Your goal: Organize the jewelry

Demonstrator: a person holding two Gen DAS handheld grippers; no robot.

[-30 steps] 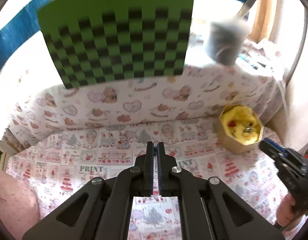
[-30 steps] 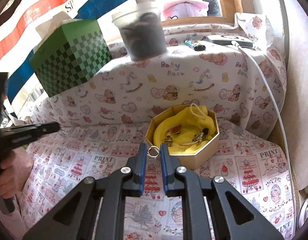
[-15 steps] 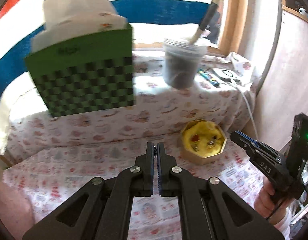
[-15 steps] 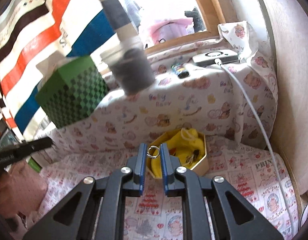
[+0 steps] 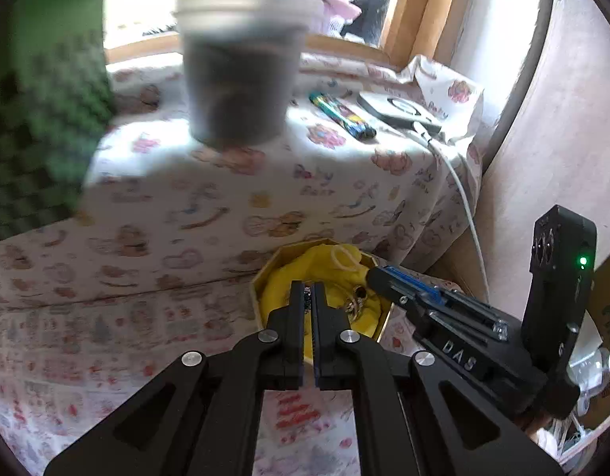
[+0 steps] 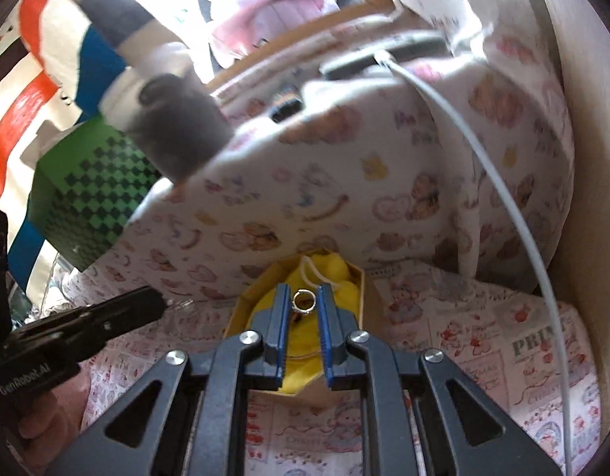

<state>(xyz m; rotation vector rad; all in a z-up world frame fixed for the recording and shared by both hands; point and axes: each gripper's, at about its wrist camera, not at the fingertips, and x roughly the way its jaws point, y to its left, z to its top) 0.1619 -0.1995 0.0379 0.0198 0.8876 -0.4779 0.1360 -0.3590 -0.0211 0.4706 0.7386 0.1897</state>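
Note:
My right gripper (image 6: pixel 304 301) is shut on a small silver ring (image 6: pixel 304 302), held in the air in front of the octagonal box (image 6: pixel 368 289). The box has a yellow cloth lining (image 6: pixel 301 361) and sits on the printed table cover against the raised ledge. In the left wrist view the same box (image 5: pixel 261 281) holds several small jewelry pieces (image 5: pixel 356 303) on its yellow lining (image 5: pixel 281 281). My left gripper (image 5: pixel 309 291) is shut and empty, pointing at the box. The right gripper (image 5: pixel 378 273) shows at the right there, its tips over the box.
On the cloth-covered ledge stand a dark plastic jar (image 5: pixel 237 79), a green checkered box (image 6: pixel 91 194), a lighter (image 5: pixel 342 115) and a flat device (image 5: pixel 400 109) with a white cable (image 6: pixel 515 214). A wall panel (image 5: pixel 551 139) closes the right side.
Both grippers have moved right and closer to the octagonal box. The right gripper still holds the ring. The left gripper stays shut.

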